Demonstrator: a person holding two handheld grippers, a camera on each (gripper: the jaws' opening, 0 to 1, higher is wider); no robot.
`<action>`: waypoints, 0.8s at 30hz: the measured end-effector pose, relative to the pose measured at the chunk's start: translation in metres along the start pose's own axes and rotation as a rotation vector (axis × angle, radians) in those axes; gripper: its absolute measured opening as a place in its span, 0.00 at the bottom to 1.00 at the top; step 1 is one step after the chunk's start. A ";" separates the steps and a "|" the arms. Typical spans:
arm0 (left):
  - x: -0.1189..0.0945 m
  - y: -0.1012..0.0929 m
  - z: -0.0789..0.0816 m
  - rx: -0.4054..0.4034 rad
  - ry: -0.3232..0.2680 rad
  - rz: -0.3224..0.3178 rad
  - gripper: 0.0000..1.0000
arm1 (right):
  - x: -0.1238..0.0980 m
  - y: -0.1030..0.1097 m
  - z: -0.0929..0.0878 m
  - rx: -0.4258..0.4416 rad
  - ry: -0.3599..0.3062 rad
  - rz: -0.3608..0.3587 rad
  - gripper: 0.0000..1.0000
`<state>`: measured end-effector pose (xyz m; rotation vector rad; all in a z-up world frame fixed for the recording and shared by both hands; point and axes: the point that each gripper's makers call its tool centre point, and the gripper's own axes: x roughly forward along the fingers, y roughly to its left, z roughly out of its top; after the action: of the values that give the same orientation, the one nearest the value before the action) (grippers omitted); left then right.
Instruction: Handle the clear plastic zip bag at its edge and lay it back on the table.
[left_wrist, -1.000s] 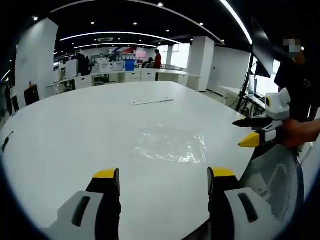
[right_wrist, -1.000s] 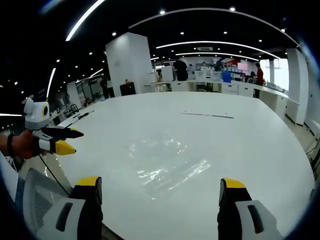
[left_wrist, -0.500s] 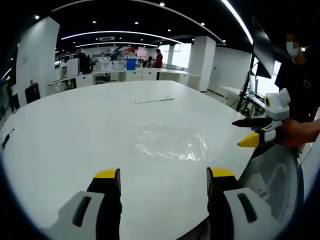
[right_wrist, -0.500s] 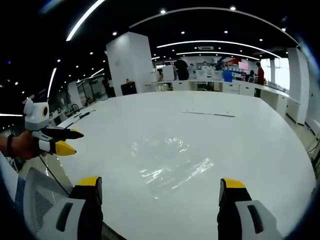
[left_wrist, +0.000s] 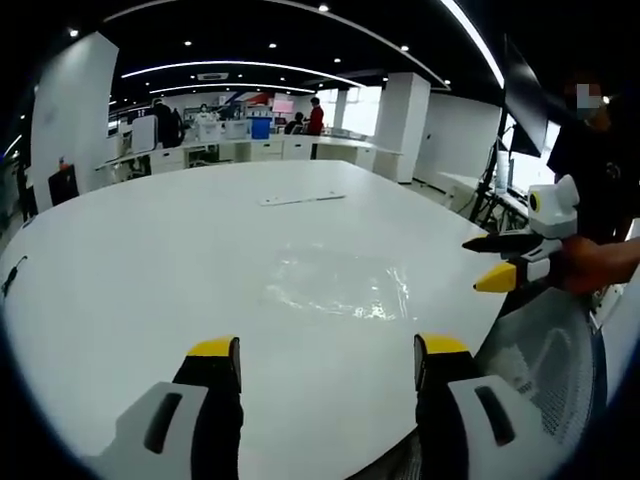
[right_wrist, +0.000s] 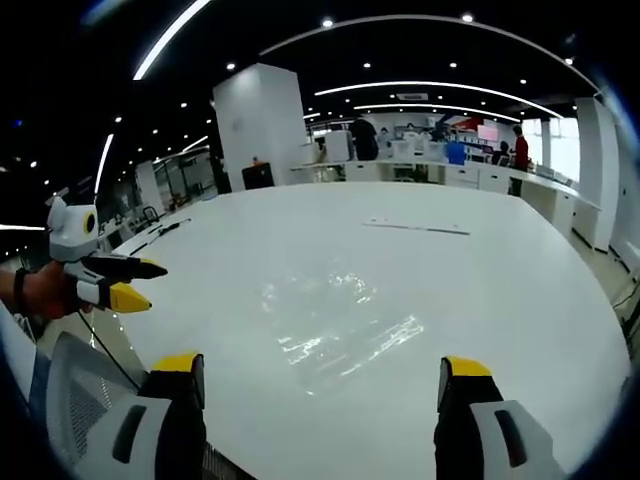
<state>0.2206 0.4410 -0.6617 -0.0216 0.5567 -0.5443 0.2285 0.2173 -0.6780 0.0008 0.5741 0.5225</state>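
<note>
The left claw (left_wrist: 327, 362) and right claw (right_wrist: 318, 378) each hang spread and empty over the near edge of the white worktop (left_wrist: 150, 260). Ahead of both, the clear plastic zip bag (left_wrist: 335, 287) lies flat on it, touched by neither. The left gripper view adds a mesh chair back (left_wrist: 545, 350) under the right claw, and a person in dark clothes (left_wrist: 600, 170) holding it.

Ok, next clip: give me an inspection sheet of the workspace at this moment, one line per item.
Surface: white table, glossy.
Job's things: clear plastic zip bag lying flat on the table, untouched.
Clutter: thin flat strip lying beyond the bag.
Grippers: left gripper open, short of the bag; right gripper open, also short of it; both hold nothing.
Cables: dark cable at the table's edge.
Surroundings: mesh chair, open office with desks, distant people, ceiling lights.
</note>
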 end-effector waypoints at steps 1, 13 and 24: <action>0.001 0.000 0.000 0.000 0.001 -0.003 0.70 | 0.000 -0.001 -0.001 0.001 -0.001 -0.001 0.98; 0.003 -0.006 -0.005 0.012 0.012 -0.014 0.70 | 0.001 -0.003 0.001 0.013 -0.008 -0.009 0.97; 0.001 -0.005 -0.008 0.008 0.015 -0.008 0.70 | 0.004 0.002 0.002 0.007 -0.010 -0.001 0.97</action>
<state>0.2145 0.4371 -0.6678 -0.0119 0.5695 -0.5548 0.2319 0.2211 -0.6780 0.0093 0.5662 0.5194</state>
